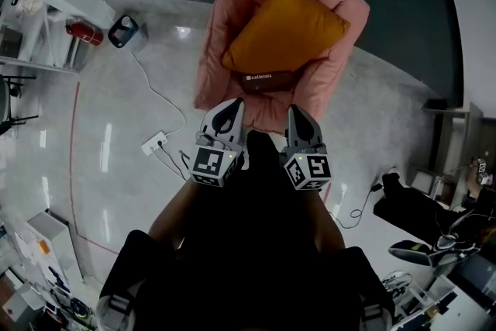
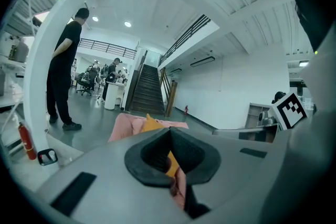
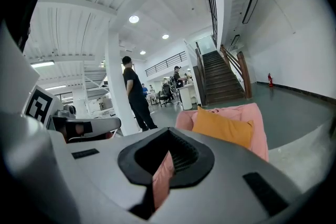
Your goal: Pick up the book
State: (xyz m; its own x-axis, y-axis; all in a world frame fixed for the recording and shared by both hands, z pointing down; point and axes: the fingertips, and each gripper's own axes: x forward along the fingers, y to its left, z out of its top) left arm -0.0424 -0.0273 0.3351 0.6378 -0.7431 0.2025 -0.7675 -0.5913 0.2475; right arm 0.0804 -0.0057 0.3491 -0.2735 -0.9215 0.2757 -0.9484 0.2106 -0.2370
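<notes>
A dark book point(image 1: 260, 79) with small white print lies on the seat of a pink armchair point(image 1: 214, 43), just in front of an orange cushion point(image 1: 287, 27). My left gripper point(image 1: 229, 108) and right gripper point(image 1: 297, 115) hover side by side at the chair's front edge, a little short of the book, and point toward it. Both look shut with nothing held. In the left gripper view, my left gripper point(image 2: 169, 132) has its jaws together; the armchair point(image 2: 125, 126) and cushion point(image 2: 151, 124) lie beyond. In the right gripper view, my right gripper point(image 3: 168, 134) is also closed, facing the cushion point(image 3: 223, 127). Neither gripper view shows the book.
A white power strip point(image 1: 155, 142) and its cable lie on the floor left of the chair. A red fire extinguisher point(image 1: 84, 32) stands by shelving at far left. A person point(image 2: 63, 76) stands near a white column. Stairs point(image 2: 147, 91) rise behind. Clutter and cables sit at right.
</notes>
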